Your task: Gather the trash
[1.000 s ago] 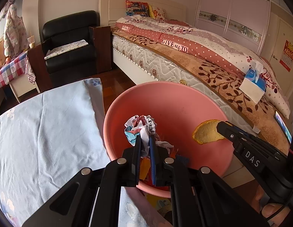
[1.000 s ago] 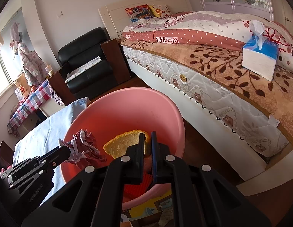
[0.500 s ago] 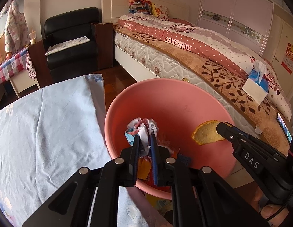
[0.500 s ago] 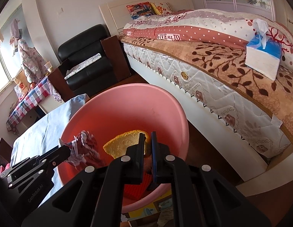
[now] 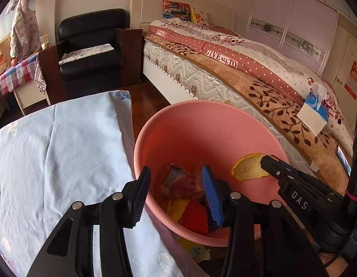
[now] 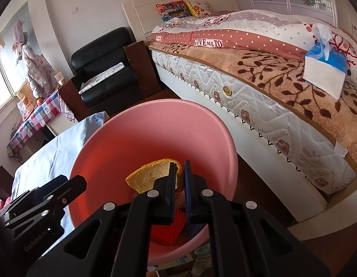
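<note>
A pink bin (image 5: 201, 127) stands between a blue-clothed table and a bed. My left gripper (image 5: 175, 170) hangs over its near rim, jaws opening wide. A crumpled wrapper (image 5: 178, 183), blurred, lies lower inside the bin, seen between the fingers but clear of the pads. My right gripper (image 6: 179, 165) is shut on a piece of orange peel (image 6: 153, 175) and holds it above the inside of the bin (image 6: 155, 124). In the left wrist view the peel (image 5: 247, 167) juts from the right gripper's tip (image 5: 268, 161) at the bin's right side.
Red ridged trash (image 5: 194, 217) and yellow scraps (image 5: 176, 207) lie at the bin's bottom. The blue cloth (image 5: 58, 152) covers the table on the left. A bed (image 6: 270, 106) with a tissue box (image 6: 326, 71) runs along the right. A black armchair (image 5: 90, 46) stands behind.
The left jaws went from shut on the crumpled wrapper to wide apart, and the wrapper dropped down into the bin. The right gripper still holds the peel in the same place.
</note>
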{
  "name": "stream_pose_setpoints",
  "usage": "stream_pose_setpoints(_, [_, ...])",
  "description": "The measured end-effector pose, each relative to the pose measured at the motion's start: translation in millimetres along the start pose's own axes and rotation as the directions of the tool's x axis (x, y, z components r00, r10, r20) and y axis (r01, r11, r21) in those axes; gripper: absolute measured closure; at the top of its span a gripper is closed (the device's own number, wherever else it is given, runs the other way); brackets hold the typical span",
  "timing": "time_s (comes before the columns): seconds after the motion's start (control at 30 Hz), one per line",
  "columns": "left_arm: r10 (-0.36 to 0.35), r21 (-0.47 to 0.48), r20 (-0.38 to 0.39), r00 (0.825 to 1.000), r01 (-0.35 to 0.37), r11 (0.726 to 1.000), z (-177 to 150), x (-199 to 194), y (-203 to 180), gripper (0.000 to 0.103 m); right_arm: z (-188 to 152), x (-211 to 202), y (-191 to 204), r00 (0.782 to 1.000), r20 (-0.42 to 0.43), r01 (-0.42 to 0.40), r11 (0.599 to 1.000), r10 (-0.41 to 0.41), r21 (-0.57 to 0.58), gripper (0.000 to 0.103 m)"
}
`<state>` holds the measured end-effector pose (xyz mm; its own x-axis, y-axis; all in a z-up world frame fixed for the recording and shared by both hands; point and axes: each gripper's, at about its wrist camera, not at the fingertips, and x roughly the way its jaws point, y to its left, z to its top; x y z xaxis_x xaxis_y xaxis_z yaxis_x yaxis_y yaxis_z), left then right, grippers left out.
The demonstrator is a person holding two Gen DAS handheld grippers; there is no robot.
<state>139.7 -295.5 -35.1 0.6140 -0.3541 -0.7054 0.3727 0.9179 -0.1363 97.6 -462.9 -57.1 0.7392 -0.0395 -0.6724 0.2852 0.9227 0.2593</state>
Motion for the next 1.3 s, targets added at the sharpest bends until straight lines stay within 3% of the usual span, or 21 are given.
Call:
stream_pose_setpoints(0.47, [-0.002, -0.023, 0.021, 1.0, 0.003, 1.0, 2, -9, 5, 0.057, 3, 6, 3, 0.999, -0.02, -0.03, 0.999, 0.031, 0.022, 0.095])
stream_pose_setpoints(0.73, [0.0, -0.028, 0.034, 0.999, 0.001, 1.0, 2, -16, 9, 0.057, 3, -2, 8, 0.998, -0.004, -0.06, 0.998, 0.06, 0.019, 0.082])
stream_pose_setpoints(1.3, [0.001, -0.04, 0.069, 0.998, 0.001, 0.999, 1, -38, 14, 0.057, -6, -35, 21, 0.995, 0.033, -0.098, 0.995, 0.099, -0.016, 0.079])
